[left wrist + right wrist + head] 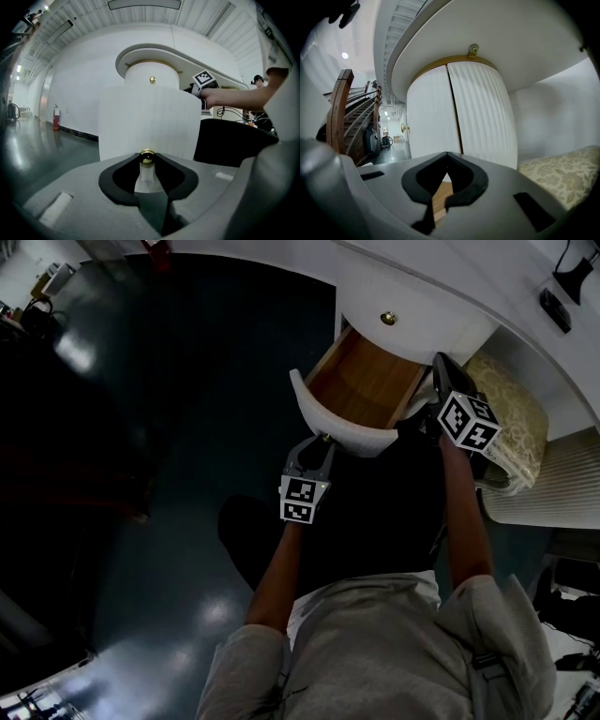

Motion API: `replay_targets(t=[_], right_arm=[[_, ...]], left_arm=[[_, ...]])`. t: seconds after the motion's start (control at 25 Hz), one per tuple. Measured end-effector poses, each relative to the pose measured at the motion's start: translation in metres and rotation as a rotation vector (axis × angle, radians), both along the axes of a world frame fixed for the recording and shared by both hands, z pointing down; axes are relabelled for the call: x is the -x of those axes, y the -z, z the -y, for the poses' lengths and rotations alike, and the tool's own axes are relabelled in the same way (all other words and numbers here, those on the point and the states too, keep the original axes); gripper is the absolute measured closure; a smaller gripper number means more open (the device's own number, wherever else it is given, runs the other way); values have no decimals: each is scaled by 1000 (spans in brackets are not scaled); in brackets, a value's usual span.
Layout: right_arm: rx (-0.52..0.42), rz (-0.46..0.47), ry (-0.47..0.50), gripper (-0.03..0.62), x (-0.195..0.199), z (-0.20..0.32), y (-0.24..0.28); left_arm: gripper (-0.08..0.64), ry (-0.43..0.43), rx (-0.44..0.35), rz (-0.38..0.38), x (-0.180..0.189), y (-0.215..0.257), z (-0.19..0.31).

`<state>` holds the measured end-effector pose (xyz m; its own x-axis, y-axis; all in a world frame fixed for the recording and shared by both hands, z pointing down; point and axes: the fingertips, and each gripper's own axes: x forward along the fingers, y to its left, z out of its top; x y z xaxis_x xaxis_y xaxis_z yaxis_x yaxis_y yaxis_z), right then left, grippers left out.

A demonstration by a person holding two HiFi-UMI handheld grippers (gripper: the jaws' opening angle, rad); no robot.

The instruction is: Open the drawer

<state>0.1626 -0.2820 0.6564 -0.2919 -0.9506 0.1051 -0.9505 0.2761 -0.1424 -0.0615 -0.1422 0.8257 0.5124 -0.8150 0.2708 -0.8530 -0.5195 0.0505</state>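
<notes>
Pulling out the white ribbed, wood-lined drawer (342, 434), already partly open: the left gripper (147, 157) jaws pinch its small brass knob (147, 156); the right gripper (446, 154) jaws meet, empty, alongside. Next probably needs a straight, level pull.

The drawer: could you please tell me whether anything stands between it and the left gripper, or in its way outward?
Nothing visible does. The left gripper is shut on the brass knob of the drawer, and the floor in front of it shows only the person holding the gripper.
</notes>
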Motion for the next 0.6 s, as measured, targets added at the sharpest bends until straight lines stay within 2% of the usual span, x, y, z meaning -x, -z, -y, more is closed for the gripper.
replay_targets(t=[0.12,0.28,0.6], right_arm=[[4,-29,-14,577,1,-1,0],[3,-14,-39,577,1,0,1],[10,-12,-6,577,1,2,1]], left_arm=[[454,8,3,9,4,0,-5],[454,19,12,2,6,-1,-9],[454,19,18,-5,5,0,-10]])
